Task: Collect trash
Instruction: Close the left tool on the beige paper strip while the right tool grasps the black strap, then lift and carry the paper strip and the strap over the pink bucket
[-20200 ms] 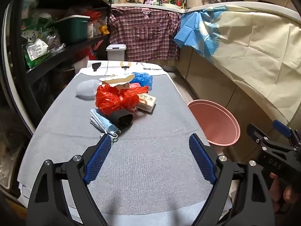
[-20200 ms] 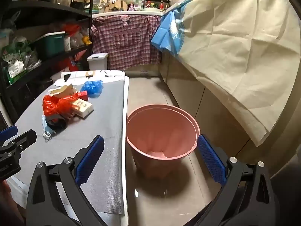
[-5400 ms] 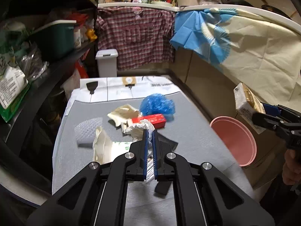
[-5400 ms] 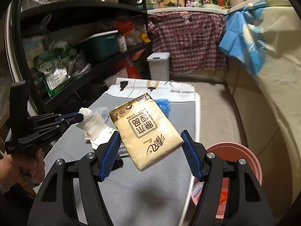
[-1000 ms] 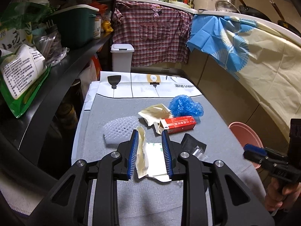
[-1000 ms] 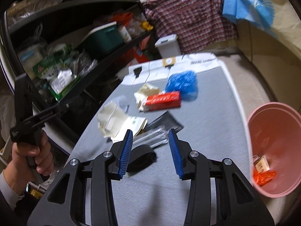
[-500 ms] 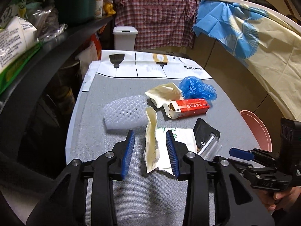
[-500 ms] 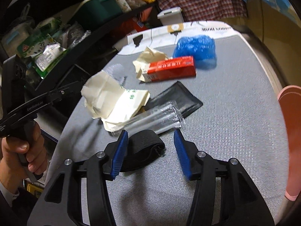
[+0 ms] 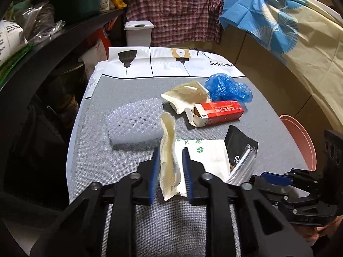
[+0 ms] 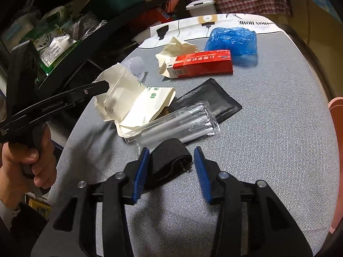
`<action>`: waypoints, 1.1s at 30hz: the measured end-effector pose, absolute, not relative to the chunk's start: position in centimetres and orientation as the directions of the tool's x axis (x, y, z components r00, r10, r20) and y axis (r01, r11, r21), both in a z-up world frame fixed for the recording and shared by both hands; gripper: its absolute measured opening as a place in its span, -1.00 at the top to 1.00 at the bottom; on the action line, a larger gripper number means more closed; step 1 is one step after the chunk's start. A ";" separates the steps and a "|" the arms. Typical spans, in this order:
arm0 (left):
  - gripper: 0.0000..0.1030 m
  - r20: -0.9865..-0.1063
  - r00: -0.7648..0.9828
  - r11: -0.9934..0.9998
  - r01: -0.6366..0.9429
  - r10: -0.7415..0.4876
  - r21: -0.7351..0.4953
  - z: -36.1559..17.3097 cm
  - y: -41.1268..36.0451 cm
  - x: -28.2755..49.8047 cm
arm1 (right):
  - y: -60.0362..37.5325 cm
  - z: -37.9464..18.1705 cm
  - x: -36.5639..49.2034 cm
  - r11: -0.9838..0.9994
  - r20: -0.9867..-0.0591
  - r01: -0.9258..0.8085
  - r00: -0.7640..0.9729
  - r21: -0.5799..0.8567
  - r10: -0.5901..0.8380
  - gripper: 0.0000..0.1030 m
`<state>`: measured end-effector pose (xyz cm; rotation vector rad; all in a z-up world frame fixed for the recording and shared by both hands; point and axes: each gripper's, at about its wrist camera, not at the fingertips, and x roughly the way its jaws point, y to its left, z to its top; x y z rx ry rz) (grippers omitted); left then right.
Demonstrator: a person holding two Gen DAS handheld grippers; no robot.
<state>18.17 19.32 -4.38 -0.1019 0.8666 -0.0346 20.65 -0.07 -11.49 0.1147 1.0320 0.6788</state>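
Trash lies on the grey table mat (image 9: 214, 220). My left gripper (image 9: 170, 154) is open, its jaws on either side of the raised fold of a cream paper bag (image 9: 169, 150); the bag also shows in the right wrist view (image 10: 128, 98). My right gripper (image 10: 170, 152) is open around a black elastic band (image 10: 169, 162). A clear plastic sleeve (image 10: 175, 124), a black pouch (image 10: 210, 102), a red carton (image 10: 201, 64), crumpled cream paper (image 10: 178, 47) and a blue plastic wad (image 10: 233, 38) lie beyond.
A piece of white bubble wrap (image 9: 135, 124) lies left of the bag. The pink bin (image 9: 300, 137) stands on the floor off the table's right edge. Dark shelves (image 9: 42, 42) with packages run along the left. A white lidded bin (image 9: 139, 32) stands at the far end.
Both grippers have come down closer to the table. My left jaws now straddle the paper bag's fold; my right jaws now straddle the black band.
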 end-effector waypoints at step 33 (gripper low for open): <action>0.96 -0.674 0.738 0.998 -0.008 -0.040 -0.069 1.0 17.1 14.4 | -4.8 -5.1 17.6 0.819 -0.664 -0.477 0.504 0.319 0.552 0.71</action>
